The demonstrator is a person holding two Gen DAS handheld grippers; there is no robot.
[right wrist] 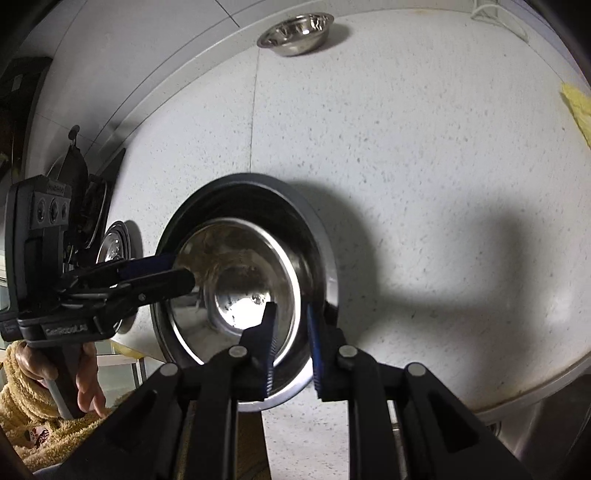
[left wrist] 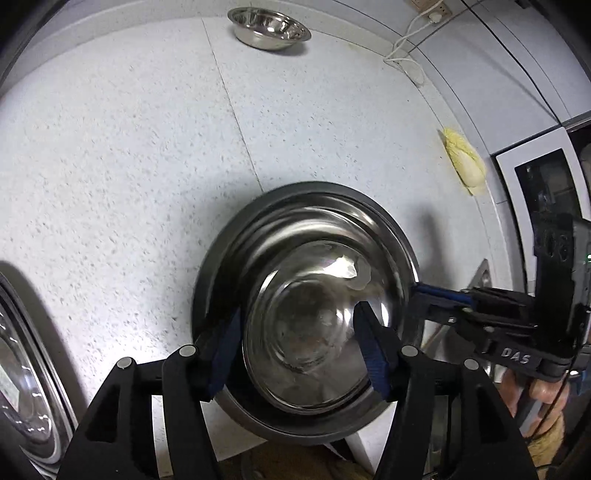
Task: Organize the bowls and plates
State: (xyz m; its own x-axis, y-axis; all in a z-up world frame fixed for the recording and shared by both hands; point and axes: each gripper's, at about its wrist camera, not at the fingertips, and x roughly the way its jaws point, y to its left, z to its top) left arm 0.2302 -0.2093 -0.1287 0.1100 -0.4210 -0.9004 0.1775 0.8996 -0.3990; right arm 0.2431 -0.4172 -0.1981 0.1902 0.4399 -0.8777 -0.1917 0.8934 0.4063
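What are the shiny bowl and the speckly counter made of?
The bowl looks like polished stainless steel: it mirrors light and shapes. The counter looks like matte white stone or composite, judging by its grey speckles and seam; which one, I can't tell.

Kitchen: speckled countertop [left wrist: 147,147], steel bowls [left wrist: 269,27], sink [right wrist: 535,435].

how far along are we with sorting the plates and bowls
Done: one steel bowl sits nested in the dark plate. In hand: the right gripper pinches that bowl's rim; the left gripper straddles its other side, jaws apart. Left: the far bowl by the wall stands alone.
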